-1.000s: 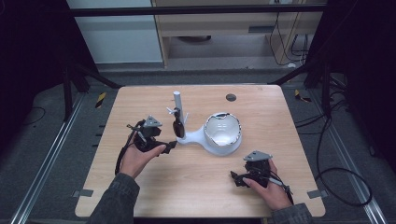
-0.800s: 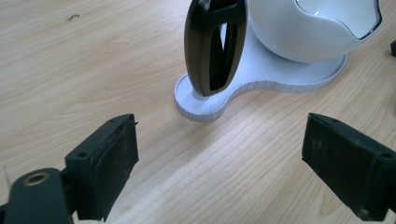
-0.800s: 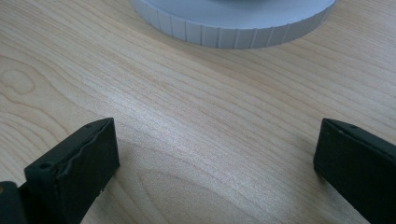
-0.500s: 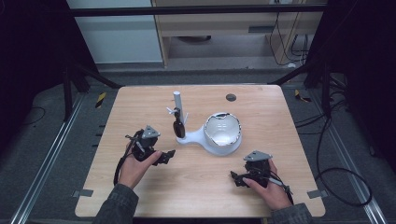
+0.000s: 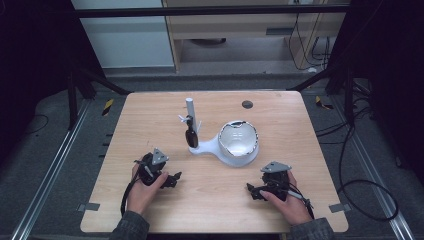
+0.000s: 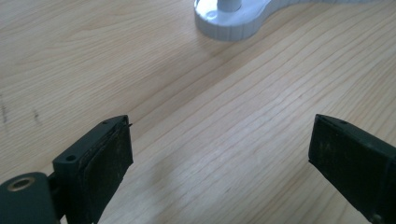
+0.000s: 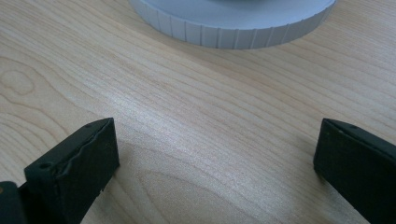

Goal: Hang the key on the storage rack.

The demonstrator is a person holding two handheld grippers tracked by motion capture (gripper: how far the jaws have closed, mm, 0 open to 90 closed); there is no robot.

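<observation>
Hand-held grippers left (image 5: 172, 179), right (image 5: 251, 190): jaws wide apart, empty; white stand (image 5: 222, 148) post upright.

A pale wooden table (image 5: 150, 120) with rounded corners stands on dark grey carpet (image 5: 50, 145). Beyond it, a light wooden cabinet (image 5: 240, 30) meets a white wall panel (image 5: 125, 35); black cables (image 5: 360, 165) trail across the floor at right

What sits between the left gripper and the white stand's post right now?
Nothing visible. The left gripper rests open near the table's front edge, and bare wood runs from its jaws to the white stand. The dark piece hangs on the post, on the side facing the gripper.
</observation>
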